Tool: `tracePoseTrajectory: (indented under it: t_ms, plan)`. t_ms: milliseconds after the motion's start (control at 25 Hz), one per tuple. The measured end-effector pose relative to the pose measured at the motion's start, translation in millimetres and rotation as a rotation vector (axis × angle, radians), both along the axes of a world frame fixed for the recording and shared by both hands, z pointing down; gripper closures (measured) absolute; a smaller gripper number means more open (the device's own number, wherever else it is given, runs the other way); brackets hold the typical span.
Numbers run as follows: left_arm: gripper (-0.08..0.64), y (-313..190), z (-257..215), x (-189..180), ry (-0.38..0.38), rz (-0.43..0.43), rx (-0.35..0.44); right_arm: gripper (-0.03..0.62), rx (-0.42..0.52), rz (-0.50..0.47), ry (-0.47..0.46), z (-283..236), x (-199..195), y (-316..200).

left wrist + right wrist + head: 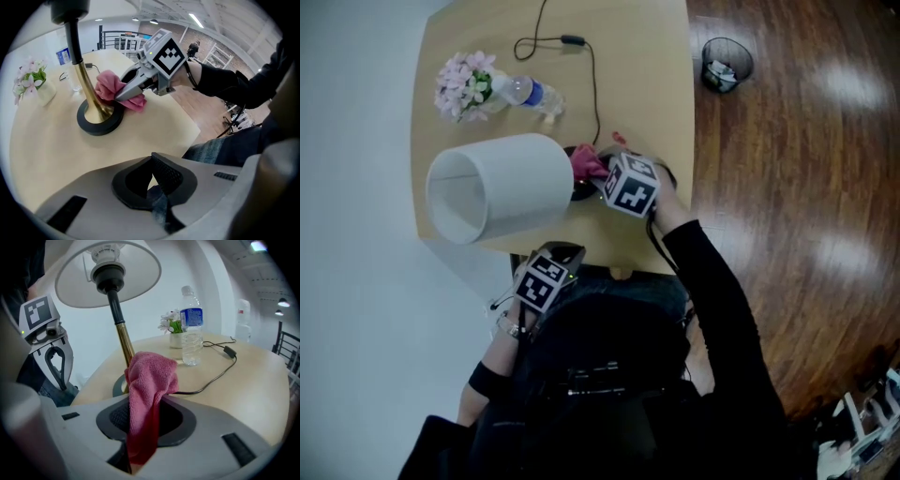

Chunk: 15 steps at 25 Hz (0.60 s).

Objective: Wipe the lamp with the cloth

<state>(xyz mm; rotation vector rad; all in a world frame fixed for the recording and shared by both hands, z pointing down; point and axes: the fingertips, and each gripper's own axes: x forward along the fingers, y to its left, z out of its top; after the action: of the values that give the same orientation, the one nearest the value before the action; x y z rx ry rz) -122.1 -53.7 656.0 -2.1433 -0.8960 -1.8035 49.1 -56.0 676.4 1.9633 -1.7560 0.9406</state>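
A person seated at a round wooden surface (647, 84) works a pink cloth (150, 380) against a table lamp (502, 186). The right gripper (129, 89) has its jaws partly closed and pinching the cloth, which bunches up out of them and presses on the lower part of the lamp's brass stem (89, 89), just above the black round base (98, 123). The left gripper (158, 185) hangs over the near edge of the surface, apart from the lamp, with its jaws fully together and nothing between them.

The lamp stands upright near the person's side of the surface, its white shade (108, 273) overhead. A water bottle (191, 331), a small pot of flowers (464, 86) and the lamp's cable (592, 75) lie farther back, clear of the work.

By the look of it, the wiping is under way but far from finished. The cloth is in hand and on the lamp, at the foot of the stem only. The upper stem, the base and the shade appear left to do, though nothing in view shows which parts are already clean.
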Motion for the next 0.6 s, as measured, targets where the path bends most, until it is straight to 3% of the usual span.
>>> tracePoseTrajectory:
  t_ms: [360, 600]
  plan:
    - [0.558, -7, -1, -5, 0.024, 0.063, -0.048, 0.477, 0.009, 0.208, -0.094, 1, -53, -4]
    - [0.558, -27, 2, -8, 0.041, 0.124, -0.098, 0.477, -0.015, 0.395, -0.127, 1, -66, -21]
